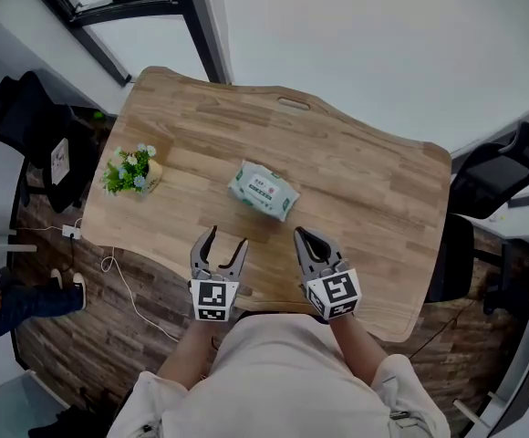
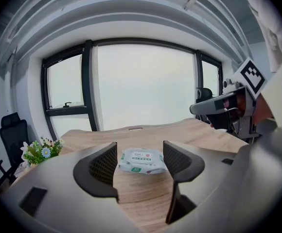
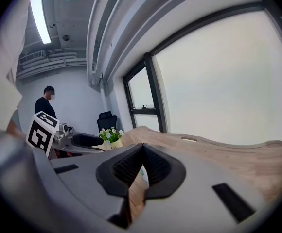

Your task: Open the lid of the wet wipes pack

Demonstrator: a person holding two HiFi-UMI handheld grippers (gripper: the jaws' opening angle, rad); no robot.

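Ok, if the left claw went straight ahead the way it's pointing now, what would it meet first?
Most likely the wet wipes pack: it lies on the table, framed between the open jaws of the left claw, only bare wood before it.

table (image 1: 374, 181): light wood, wavy edge | floor (image 1: 91, 345): dark planks, white cable (image 1: 119, 281) lies on it | chair (image 1: 18, 108): black, near the plant (image 1: 132, 170) end | second chair (image 1: 497, 176): black, at opposite end | window (image 2: 143, 86): big, dark frames, bright | lamp (image 3: 38, 21): long, lit, on ceiling
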